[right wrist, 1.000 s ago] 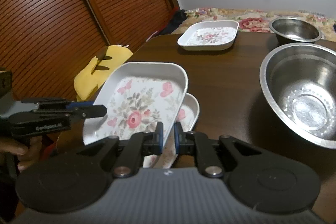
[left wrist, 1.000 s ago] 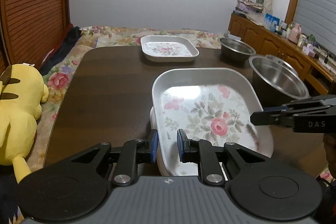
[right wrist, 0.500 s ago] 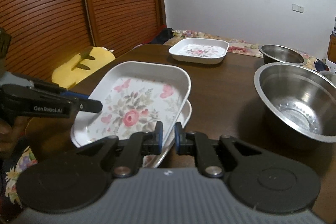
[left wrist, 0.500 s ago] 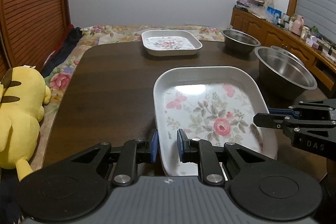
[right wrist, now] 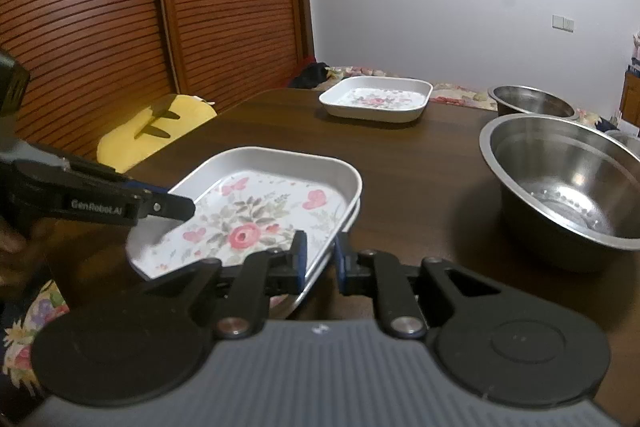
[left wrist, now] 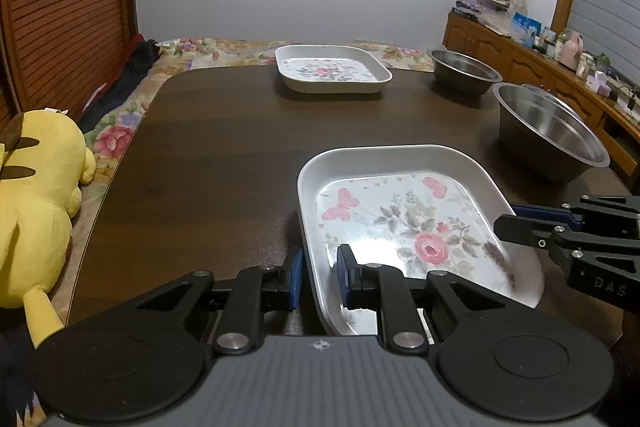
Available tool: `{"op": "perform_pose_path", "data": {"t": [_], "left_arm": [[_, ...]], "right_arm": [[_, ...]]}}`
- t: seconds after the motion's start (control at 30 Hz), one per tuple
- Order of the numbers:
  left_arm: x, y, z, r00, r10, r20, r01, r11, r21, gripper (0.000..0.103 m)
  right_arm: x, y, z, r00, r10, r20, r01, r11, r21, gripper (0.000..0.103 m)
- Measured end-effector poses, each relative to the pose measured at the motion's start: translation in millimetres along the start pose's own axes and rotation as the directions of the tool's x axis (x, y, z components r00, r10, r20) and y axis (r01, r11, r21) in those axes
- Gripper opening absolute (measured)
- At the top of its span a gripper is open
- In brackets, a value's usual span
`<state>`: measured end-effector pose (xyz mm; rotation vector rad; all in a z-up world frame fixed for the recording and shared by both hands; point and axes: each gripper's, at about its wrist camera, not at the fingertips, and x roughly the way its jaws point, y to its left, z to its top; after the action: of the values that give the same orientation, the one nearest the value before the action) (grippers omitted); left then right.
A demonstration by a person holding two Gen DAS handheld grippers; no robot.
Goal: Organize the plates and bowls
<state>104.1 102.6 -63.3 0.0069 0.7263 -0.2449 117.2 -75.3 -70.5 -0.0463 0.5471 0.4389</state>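
Left to right. Yellow plush toy (left wrist: 36,203) sits off the left edge of the table (left wrist: 208,155), not part of the job. My left claw (left wrist: 318,277) straddles the left rim of the near floral plate (left wrist: 404,223); pads look close on the rim wall but I cannot tell if they are actually clamped or just loose around it. Right wrist view shows this plate sitting nested on a second plate under it, the lower rim (right wrist: 320,273) peeking out. My right claw (right wrist: 320,261) straddles that right-hand rim, likewise cannot tell if it is gripping.

Step, I judge: stacking plates, top one seated on the near stack. Far floral plate (left wrist: 332,69) is alone at the back of the table, well apart. Small steel bowl (left wrist: 462,71) and large steel bowl (left wrist: 552,135) stand at the right, near each other, not nested.

Next move calls for both claws letting go and backing off sideways without dragging the stack, then going for the far plate.
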Motion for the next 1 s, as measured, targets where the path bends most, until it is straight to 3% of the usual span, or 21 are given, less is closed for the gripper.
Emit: {"op": "perform_pose_path", "data": {"t": [0.23, 0.57, 1.0], "left_arm": [[-1.8, 0.4, 2.0, 1.0, 0.006, 0.006, -0.006, 1.0, -0.013, 0.021], [-17.3, -3.1, 12.7, 0.998, -0.004, 0.064, 0.004, 1.0, -0.011, 0.041], [-11.9, -6.1, 53.3, 0.992, -0.003, 0.125, -0.001, 0.999, 0.036, 0.043]], "right_arm": [[-5.4, -3.1, -2.2, 1.0, 0.015, 0.019, -0.015, 1.0, 0.021, 0.016], [-12.3, -10.1, 6.0, 0.997, 0.019, 0.081, -0.024, 0.998, 0.06, 0.017], [-15.7, -33.8, 42.0, 0.996, 0.007, 0.086, -0.013, 0.998, 0.06, 0.017]]}}
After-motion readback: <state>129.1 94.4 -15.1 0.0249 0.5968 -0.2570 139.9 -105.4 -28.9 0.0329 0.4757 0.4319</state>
